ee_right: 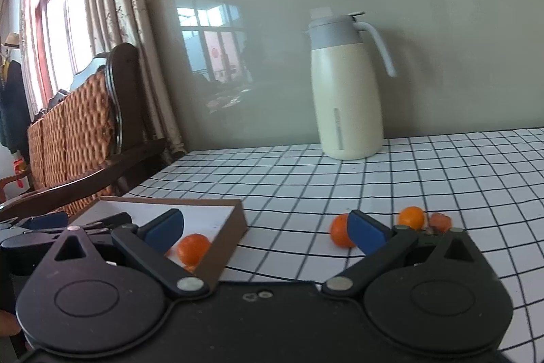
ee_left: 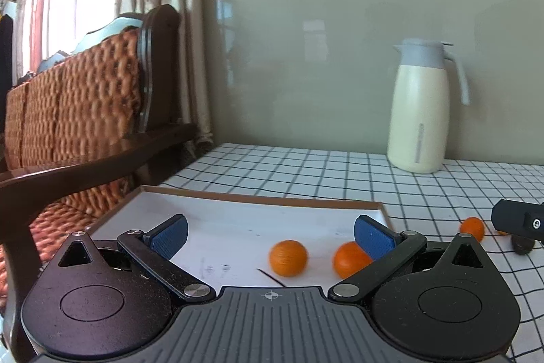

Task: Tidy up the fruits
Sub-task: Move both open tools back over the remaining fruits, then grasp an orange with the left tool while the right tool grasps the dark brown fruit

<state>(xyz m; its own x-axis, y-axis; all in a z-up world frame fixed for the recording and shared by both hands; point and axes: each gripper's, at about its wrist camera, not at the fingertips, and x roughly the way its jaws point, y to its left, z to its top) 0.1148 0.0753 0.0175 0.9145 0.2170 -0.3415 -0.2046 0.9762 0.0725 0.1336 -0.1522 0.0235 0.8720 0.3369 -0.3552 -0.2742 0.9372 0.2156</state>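
Note:
A white tray (ee_left: 238,220) with a brown rim lies on the checked tablecloth. Two oranges sit in it: one (ee_left: 288,258) in the middle, one (ee_left: 350,259) beside my right blue pad. My left gripper (ee_left: 270,235) hovers open over the tray, holding nothing. In the right wrist view my right gripper (ee_right: 265,227) is open and empty above the cloth, right of the tray (ee_right: 227,237), where an orange (ee_right: 193,248) shows. On the cloth lie an orange (ee_right: 340,231), another orange (ee_right: 411,217) and a reddish fruit (ee_right: 441,221).
A cream and grey thermos jug (ee_left: 421,111) stands at the back against the wall. A wooden bench with woven cushions (ee_left: 78,111) runs along the table's left side. The other gripper (ee_left: 518,220) shows at the right edge, a small dark object (ee_left: 522,246) below it.

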